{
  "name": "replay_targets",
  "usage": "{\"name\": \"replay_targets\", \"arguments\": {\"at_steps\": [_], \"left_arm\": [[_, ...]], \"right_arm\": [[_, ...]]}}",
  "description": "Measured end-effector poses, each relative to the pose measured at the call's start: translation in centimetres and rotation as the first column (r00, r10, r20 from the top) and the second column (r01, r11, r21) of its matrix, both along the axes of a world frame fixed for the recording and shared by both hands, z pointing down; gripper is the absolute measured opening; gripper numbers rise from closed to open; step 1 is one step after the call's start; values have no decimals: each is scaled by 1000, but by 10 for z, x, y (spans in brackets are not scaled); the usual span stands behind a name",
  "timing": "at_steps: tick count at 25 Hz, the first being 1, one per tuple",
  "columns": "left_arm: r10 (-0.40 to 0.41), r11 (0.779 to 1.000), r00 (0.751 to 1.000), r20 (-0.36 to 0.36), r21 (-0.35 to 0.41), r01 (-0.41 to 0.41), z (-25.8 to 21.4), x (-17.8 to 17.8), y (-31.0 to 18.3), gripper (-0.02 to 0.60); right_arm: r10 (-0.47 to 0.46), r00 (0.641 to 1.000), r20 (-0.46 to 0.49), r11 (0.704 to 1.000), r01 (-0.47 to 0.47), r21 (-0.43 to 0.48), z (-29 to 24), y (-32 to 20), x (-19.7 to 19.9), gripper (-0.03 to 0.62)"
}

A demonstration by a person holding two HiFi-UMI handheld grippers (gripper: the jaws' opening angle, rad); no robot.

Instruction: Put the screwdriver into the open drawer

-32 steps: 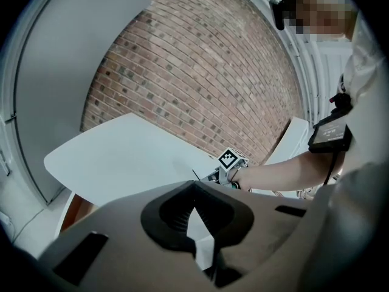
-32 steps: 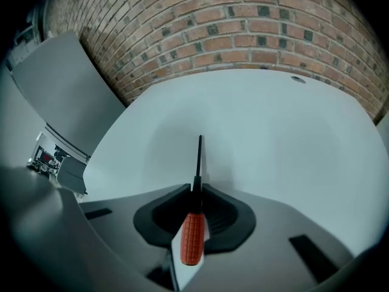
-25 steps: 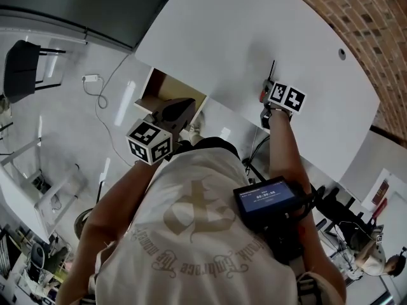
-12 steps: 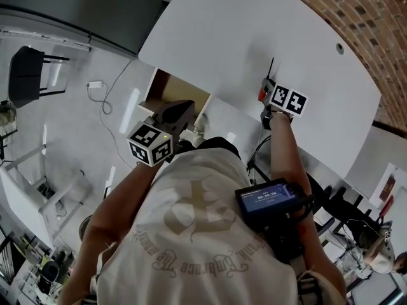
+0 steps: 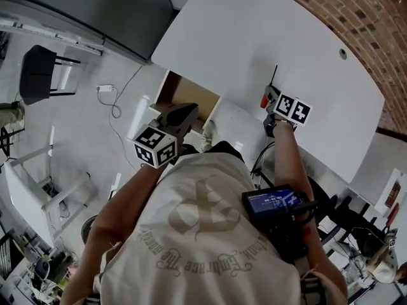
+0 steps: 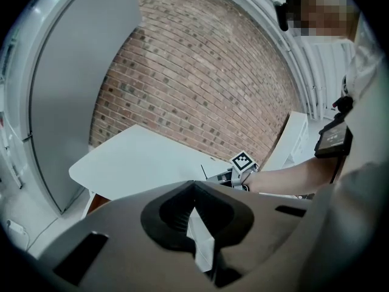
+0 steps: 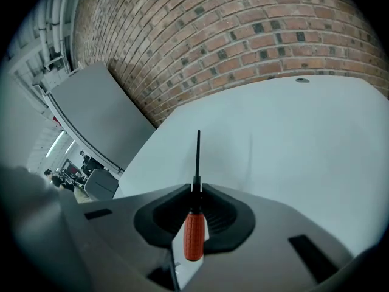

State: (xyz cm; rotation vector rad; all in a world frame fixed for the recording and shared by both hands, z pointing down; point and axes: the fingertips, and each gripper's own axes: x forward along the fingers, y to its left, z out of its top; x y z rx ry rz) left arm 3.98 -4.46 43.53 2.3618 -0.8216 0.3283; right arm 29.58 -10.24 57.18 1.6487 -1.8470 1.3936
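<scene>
We hold the screwdriver [image 7: 193, 236] in the right claw [image 7: 196, 190]. Its jaws stand partly closed and clamp the tool where the metal shaft meets the red handle. The handle lies back in the hollow between the jaws, and the shaft runs straight ahead along the line the claw points. In the head view the right claw [image 5: 271, 94] is over the white tabletop [image 5: 254, 37], and the screwdriver [image 5: 263, 100] points away from us, toward the far side of the tabletop. We judge that it is lifted clear of the surface, since the right gripper view shows the tip above the tabletop [image 7: 292, 139] with a faint shadow beside it. The left claw [image 6: 193, 184] has its jaws together at the tips and holds nothing. In the head view the left claw [image 5: 184, 113] hovers just beside the drawer [image 5: 187, 94], which stands open below the near edge of the tabletop, with its wooden bottom bare as far as we see. The coming move turns on one relation: the drawer lies to the left of the right claw and lower, well apart from it, nearer the left hand than the right. We judge that the right hand must carry the tool leftward across our body and down past the tabletop edge. The long axis should then be turned to lie along the drawer, so that the shaft clears the drawer walls.
</scene>
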Motion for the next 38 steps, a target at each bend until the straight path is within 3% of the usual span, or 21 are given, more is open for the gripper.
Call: {"name": "replay_targets", "arguments": {"at_steps": [7,21,30,38], "left_arm": [[-55,998,998,13,17,54,-7,-24,-5,20],[-88,995,995,42,59,86,-20,-32,-2,19],[-144,989,988,53,45,142,-15,-48,8,18],[-166,986,985,35,20,166,-9,-86,9,18]], "right_arm": [[-16,998,67,999,12,47,-10,1,-22,67],[-67,983,170,993,49,107,-21,5,-46,67],[-63,965,254,993,36,111,-20,11,-65,67],[-61,959,276,994,32,109,-27,20,-105,67]]}}
